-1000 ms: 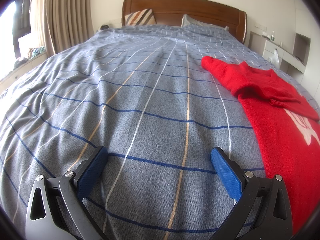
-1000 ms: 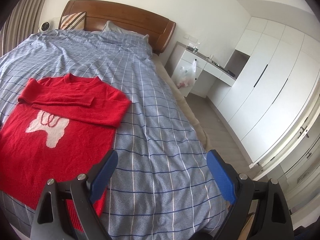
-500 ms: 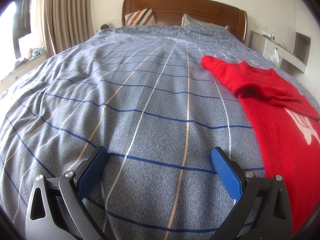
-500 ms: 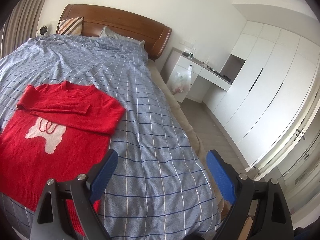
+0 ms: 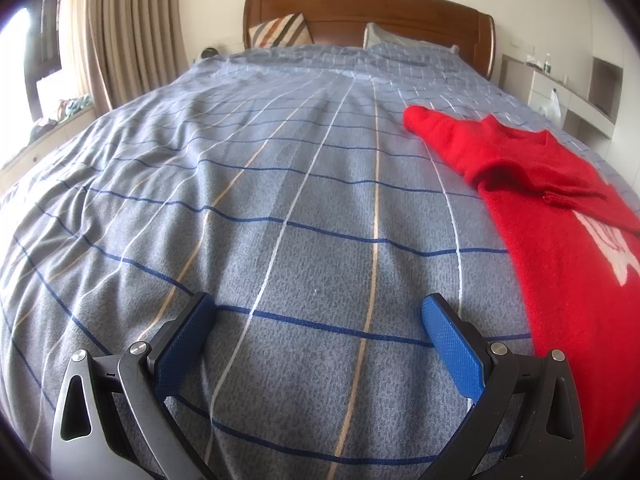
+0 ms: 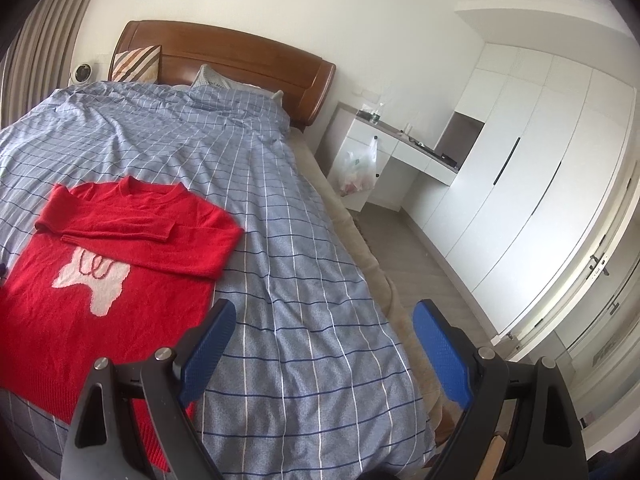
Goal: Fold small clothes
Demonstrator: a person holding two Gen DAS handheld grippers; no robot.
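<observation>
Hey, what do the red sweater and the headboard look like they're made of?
Sweater: a fuzzy knit, probably wool or acrylic; its surface looks napped and matte, with a ribbed hem and a white motif knitted in. Headboard: wood or wood veneer, reddish brown with a glossy varnish; light glints along its curved top edge.

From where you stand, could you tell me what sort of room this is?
It looks like a home bedroom. A bed with a wooden headboard and a blue checked cover fills the view, a red sweater lies on it, and tall white wardrobes line the wall.
</observation>
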